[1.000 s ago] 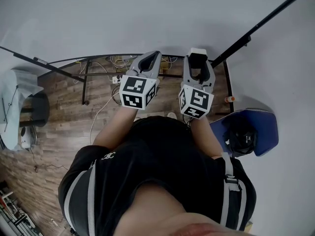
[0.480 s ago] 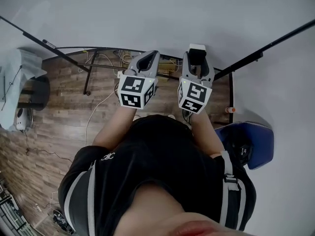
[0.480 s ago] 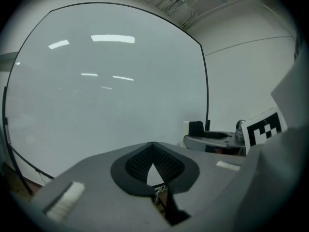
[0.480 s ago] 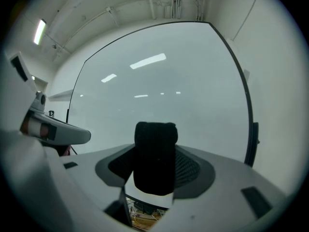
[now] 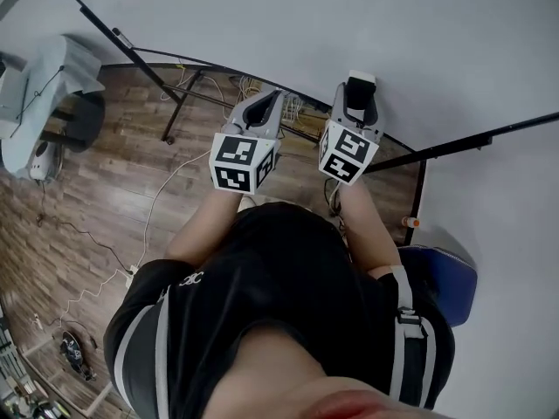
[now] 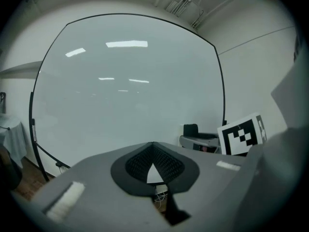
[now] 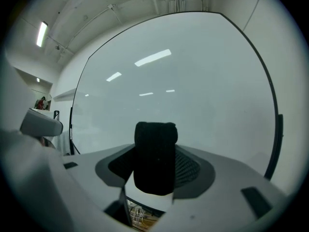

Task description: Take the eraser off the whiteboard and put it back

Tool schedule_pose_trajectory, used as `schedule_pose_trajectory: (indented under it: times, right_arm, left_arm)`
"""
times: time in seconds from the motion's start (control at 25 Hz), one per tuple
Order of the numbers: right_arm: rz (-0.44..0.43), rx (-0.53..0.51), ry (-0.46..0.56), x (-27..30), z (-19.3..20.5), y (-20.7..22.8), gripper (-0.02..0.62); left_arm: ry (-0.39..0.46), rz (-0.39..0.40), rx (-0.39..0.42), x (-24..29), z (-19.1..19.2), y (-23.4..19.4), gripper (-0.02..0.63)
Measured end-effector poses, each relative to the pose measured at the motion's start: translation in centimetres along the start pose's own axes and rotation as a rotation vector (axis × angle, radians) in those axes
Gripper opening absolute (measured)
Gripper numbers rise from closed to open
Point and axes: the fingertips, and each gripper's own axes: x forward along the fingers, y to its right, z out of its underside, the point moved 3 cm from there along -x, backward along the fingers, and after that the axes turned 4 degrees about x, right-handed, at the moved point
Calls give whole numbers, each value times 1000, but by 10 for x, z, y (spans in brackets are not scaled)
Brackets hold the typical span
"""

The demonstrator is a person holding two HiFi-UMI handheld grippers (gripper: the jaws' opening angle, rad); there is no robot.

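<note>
We face the whiteboard, its lower edge hidden behind our left tongs, which are pressed together on nothing. Our right tongs pinch the eraser: its black felt shows, its lower end is hidden, and we cannot tell whether it touches the board.

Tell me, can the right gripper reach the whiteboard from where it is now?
Probably yes. The right gripper is shut on the eraser and points straight at the whiteboard, which fills its view with nothing in between. How far off the board stands, I cannot tell.
</note>
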Motion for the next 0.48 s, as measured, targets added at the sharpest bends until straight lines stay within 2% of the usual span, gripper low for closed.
schedule_pose_trajectory:
  times: [0.24,0.48]
  right_arm:
    - [14,-71,-36,19,17,-20,232]
    - [91,-221,-44,37,27,-23,232]
  left_arm:
    - [-14,-58,-17,-18,7,-17,8]
    - [-32,-77,-26,-28,13,-27,8]
